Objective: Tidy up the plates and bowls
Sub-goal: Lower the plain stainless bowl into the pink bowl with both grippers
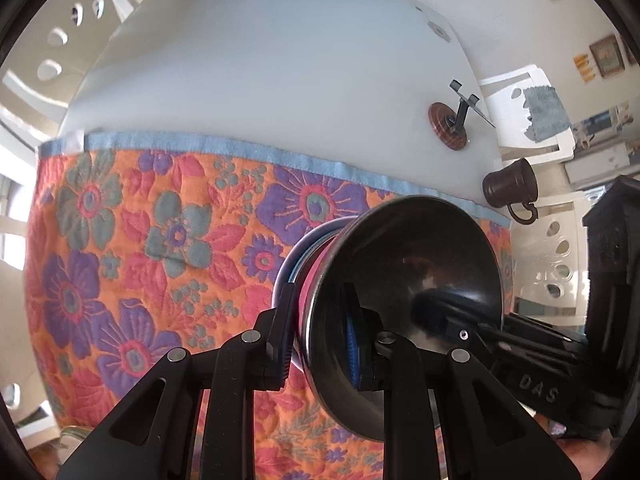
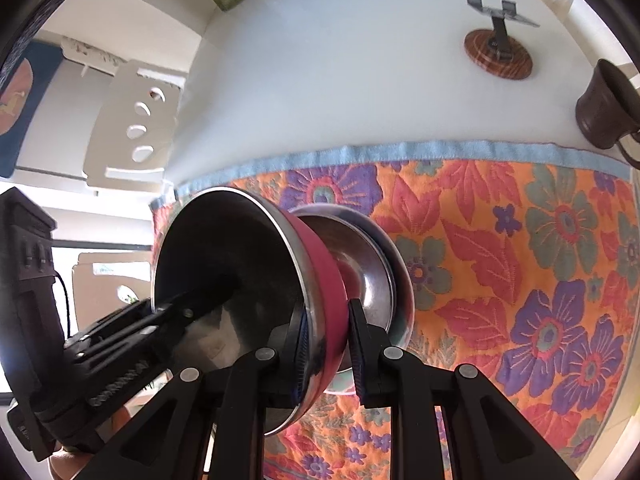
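A steel bowl with a pink outside (image 1: 420, 248) hangs tilted just above the floral cloth, gripped on opposite sides of its rim. My left gripper (image 1: 318, 320) is shut on the near rim, one finger inside and one outside. My right gripper (image 2: 326, 316) is shut on the same bowl (image 2: 224, 256) at the other side. Each view shows the opposite gripper reaching into the bowl: the right gripper (image 1: 460, 332) and the left gripper (image 2: 176, 312). Directly under the bowl a shallow steel dish (image 2: 372, 276) rests on the cloth, its edge (image 1: 294, 256) showing in the left wrist view.
The floral cloth (image 1: 160, 240) covers the near part of a white table (image 1: 260, 60). A brown mug (image 2: 604, 108) and a phone stand on a wooden disc (image 2: 498, 54) stand on the bare table beyond. White chairs (image 2: 132, 128) surround the table.
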{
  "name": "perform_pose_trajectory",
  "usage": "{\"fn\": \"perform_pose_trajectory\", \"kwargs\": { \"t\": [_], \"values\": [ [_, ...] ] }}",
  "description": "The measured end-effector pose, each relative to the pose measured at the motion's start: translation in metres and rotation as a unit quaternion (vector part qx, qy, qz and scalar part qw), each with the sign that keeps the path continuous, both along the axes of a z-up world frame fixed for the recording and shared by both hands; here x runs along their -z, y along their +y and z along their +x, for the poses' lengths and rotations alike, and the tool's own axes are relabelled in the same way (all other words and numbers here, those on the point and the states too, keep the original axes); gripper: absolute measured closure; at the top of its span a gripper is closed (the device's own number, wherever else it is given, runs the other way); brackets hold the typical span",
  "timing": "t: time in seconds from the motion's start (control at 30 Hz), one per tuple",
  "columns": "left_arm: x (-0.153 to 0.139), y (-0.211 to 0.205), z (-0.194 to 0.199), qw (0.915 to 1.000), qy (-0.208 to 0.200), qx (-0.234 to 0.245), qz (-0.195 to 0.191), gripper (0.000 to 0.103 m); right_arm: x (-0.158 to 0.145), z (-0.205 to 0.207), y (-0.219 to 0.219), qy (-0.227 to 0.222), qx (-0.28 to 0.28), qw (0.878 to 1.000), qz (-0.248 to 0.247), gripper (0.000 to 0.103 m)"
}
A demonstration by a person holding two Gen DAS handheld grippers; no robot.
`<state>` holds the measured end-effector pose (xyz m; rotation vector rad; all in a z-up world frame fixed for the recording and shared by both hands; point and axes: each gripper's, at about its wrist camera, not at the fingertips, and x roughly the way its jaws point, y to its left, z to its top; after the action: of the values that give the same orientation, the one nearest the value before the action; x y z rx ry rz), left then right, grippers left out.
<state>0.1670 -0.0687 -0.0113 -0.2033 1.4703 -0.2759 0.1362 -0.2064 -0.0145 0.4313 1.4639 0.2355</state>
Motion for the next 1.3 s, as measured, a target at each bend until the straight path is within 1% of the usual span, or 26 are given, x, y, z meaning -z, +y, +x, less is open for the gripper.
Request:
{"fn": "perform_pose_trajectory", "kwargs": {
  "t": [0.1, 0.2, 0.3, 0.43, 0.53, 0.57, 0.63, 0.73, 1.1, 1.2, 1.3],
  "values": [
    [0.006, -0.003, -0.001, 0.9998, 0.002, 0.015, 0.011, 0.085, 0.005, 0.001, 0.000, -0.003, 0.004, 1.000, 0.000, 0.085],
    [0.012, -0.001, 0.000, 0.9999, 0.007, 0.009, 0.004, 0.085, 0.014, 0.003, 0.002, 0.009, -0.003, 1.000, -0.008, 0.085],
    [0.014, -0.002, 0.001, 0.9999, 0.007, 0.011, 0.007, 0.085, 0.018, 0.005, 0.000, 0.011, 0.003, 1.000, -0.001, 0.085],
    [0.018, -0.001, 0.003, 0.9999, 0.011, 0.008, 0.004, 0.085, 0.020, 0.007, -0.001, 0.010, -0.001, 1.000, -0.007, 0.085],
    [0.021, 0.000, 0.003, 0.9998, 0.013, 0.009, 0.008, 0.085, 0.022, 0.007, -0.003, 0.012, 0.001, 1.000, -0.002, 0.084],
    [0.021, 0.001, 0.003, 0.9998, 0.013, 0.009, 0.011, 0.085, 0.023, 0.007, -0.004, 0.018, 0.005, 1.000, 0.008, 0.084],
    [0.022, 0.001, 0.003, 0.9999, 0.012, 0.009, 0.009, 0.085, 0.022, 0.006, -0.007, 0.016, 0.010, 1.000, 0.016, 0.084],
    [0.023, -0.001, 0.004, 0.9998, 0.012, 0.014, 0.010, 0.085, 0.022, 0.007, -0.007, 0.016, 0.008, 1.000, 0.008, 0.084],
    [0.021, -0.002, 0.005, 0.9998, 0.009, 0.015, 0.006, 0.085, 0.015, 0.005, -0.015, 0.012, 0.016, 1.000, 0.003, 0.084],
    [0.019, -0.001, 0.005, 0.9998, 0.008, 0.016, 0.005, 0.085, 0.014, 0.003, -0.015, 0.012, 0.015, 1.000, -0.009, 0.084],
    [0.015, 0.001, 0.004, 0.9999, 0.007, 0.014, 0.002, 0.085, 0.014, 0.002, -0.019, 0.012, 0.019, 1.000, -0.003, 0.084]
  ]
}}
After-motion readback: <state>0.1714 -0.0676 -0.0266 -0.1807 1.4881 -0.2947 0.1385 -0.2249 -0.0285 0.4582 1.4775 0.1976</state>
